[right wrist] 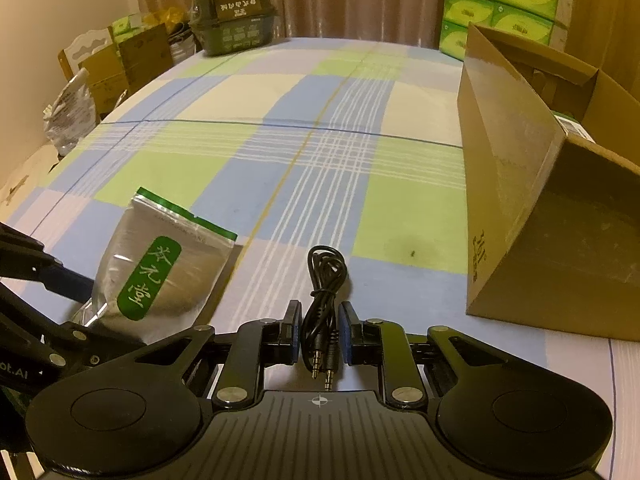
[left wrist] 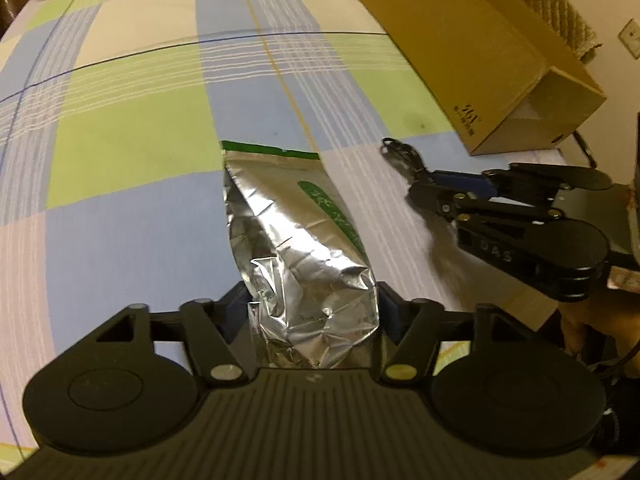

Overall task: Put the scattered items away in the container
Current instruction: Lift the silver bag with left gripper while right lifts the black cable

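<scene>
A silver foil pouch (left wrist: 288,216) with a green label lies on the checked cloth, its crumpled bottom end between the jaws of my left gripper (left wrist: 313,294), which is shut on it. In the right wrist view the same pouch (right wrist: 160,268) sits at the lower left, with the left gripper's fingers (right wrist: 68,280) at its side. My right gripper (right wrist: 320,308) is shut on a coiled black audio cable (right wrist: 326,268) whose two plugs point back toward the camera. The left wrist view shows the cable (left wrist: 400,152) sticking out past the right gripper (left wrist: 418,188). An open cardboard box (right wrist: 512,184) stands to the right.
The checked cloth (right wrist: 280,128) stretches far ahead. Beyond its far edge are a dark green carton (right wrist: 232,20), stacked green tissue packs (right wrist: 504,0), brown boxes (right wrist: 132,56) and a white bag (right wrist: 68,112) at the left. The cardboard box (left wrist: 460,40) stands close beside the right gripper.
</scene>
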`<state>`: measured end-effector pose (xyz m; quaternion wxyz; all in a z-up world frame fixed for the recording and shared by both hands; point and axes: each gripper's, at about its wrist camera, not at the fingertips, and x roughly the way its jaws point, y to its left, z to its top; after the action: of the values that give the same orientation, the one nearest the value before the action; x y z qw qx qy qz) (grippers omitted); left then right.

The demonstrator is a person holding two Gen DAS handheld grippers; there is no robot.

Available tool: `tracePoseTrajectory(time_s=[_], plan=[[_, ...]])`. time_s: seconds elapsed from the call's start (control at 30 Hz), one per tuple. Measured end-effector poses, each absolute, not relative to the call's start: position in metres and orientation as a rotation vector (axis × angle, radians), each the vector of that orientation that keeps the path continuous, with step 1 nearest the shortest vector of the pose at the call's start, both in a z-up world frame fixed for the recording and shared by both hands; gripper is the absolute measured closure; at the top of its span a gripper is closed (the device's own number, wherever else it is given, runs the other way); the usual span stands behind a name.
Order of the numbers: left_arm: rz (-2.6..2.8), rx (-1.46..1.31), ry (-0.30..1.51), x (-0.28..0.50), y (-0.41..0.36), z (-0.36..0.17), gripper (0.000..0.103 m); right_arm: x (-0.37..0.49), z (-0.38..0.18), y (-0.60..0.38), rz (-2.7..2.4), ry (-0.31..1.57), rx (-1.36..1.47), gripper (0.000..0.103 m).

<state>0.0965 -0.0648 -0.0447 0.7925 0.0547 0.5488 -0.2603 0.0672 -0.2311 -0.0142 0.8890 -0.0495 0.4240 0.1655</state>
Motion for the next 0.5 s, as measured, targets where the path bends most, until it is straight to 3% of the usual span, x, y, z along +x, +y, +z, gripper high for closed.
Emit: tracePoseTrajectory(time_s=[0.1,0.27,0.33,0.4,0.5], plan=[[-0.549,0.14,1.203,0.097,-0.067,-0.047,0.03,0.067,-0.015,-0.232,0.346,0.883,-0.102,0.087],[-0.549,0.199,1.207,0.097,-0.078,-0.051,0.03,0.066,-0.016,-0.232,0.35,0.881,-0.104,0.087],[-0.549,0.235,1.2,0.097,-0.083,-0.052,0.034,0.066,-0.016,-0.232,0.349,0.881,-0.103,0.087],[-0.571,0.244,1.195,0.097,-0.085,-0.05,0.045,0.065,-0.016,-0.233,0.348,0.88,-0.1,0.087],[-0.571,0.222,1.178,0.096,-0.082,-0.045,0.049,0.064,-0.014,-0.235,0.344,0.874,-0.096,0.087]])
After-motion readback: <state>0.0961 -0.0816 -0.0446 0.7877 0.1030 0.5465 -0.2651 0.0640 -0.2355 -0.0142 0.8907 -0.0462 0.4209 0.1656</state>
